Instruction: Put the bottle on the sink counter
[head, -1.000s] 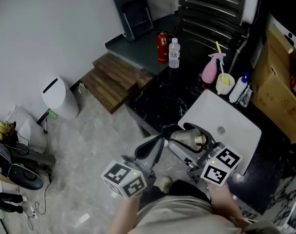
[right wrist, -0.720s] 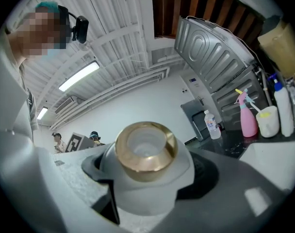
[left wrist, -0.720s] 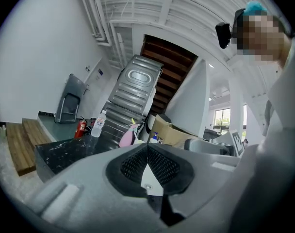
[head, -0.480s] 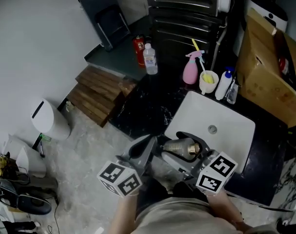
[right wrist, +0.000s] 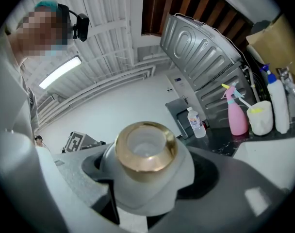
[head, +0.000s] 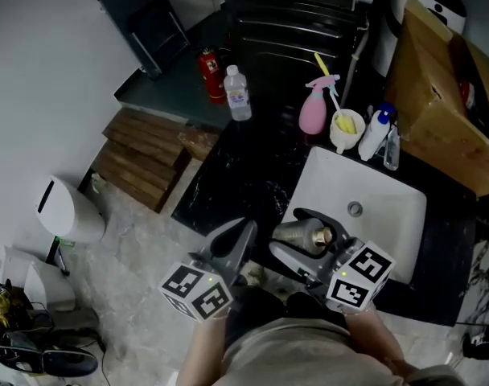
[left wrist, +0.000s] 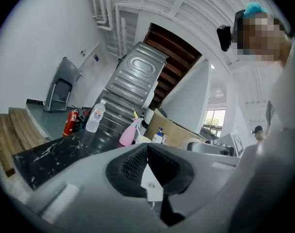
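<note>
A pale bottle with a gold collar round its open neck lies on its side in my right gripper, which is shut on it. It hangs over the near left corner of the white sink, set in a black marbled counter. In the right gripper view, the right gripper clamps the bottle's shoulder from both sides, with the neck pointing at the camera. My left gripper is shut and empty just left of the bottle. In the left gripper view, the left gripper has its pads pressed together.
At the counter's back stand a pink spray bottle, a cup holding something yellow, a white bottle with a blue cap and a clear water bottle beside a red can. A cardboard box sits at right. Wooden steps are at left.
The head view has swung, so the counter things sit further left and lower in frame. Both grippers and the held bottle keep their place at the sink's near left corner.
</note>
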The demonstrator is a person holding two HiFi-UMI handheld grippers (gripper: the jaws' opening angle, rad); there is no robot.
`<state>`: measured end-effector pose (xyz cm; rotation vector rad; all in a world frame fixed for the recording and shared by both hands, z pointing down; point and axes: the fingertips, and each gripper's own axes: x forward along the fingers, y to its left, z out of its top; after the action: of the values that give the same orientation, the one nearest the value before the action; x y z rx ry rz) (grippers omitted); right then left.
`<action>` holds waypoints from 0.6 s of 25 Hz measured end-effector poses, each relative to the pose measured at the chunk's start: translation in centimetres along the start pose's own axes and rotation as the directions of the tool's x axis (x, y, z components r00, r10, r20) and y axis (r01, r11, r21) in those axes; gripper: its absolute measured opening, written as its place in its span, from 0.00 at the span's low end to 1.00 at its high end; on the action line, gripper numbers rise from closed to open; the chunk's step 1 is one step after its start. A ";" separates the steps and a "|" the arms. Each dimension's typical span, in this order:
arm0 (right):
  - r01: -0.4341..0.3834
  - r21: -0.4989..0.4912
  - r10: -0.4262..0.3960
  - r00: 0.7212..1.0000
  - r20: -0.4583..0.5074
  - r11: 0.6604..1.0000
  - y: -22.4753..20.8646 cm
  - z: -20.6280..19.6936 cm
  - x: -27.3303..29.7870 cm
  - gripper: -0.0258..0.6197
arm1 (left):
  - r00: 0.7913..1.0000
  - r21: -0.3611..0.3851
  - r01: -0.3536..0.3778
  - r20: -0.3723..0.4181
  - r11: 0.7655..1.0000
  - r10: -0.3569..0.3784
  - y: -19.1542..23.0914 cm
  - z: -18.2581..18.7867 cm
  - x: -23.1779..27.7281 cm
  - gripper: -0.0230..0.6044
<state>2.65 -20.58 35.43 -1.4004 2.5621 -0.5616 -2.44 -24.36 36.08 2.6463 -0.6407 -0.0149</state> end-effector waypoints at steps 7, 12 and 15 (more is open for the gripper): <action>0.084 0.031 -0.085 0.996 0.016 0.996 -3.9 1.1 6.8 0.57 | 0.996 0.002 0.067 -0.051 0.998 -0.067 6.3 2.2 1.6 0.05; 0.139 0.032 -0.140 0.990 0.018 0.990 -5.6 1.5 10.4 0.57 | 0.991 -0.028 0.097 -0.090 0.995 -0.099 10.7 2.1 2.6 0.05; 0.181 0.036 -0.181 0.983 0.011 0.983 -6.7 1.5 11.8 0.57 | 0.984 -0.049 0.132 -0.111 0.990 -0.137 12.1 2.0 3.6 0.05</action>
<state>1.89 -34.10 37.09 -1.6298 2.4167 -0.6177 -4.66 -36.48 39.33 2.6231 -0.4185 0.0830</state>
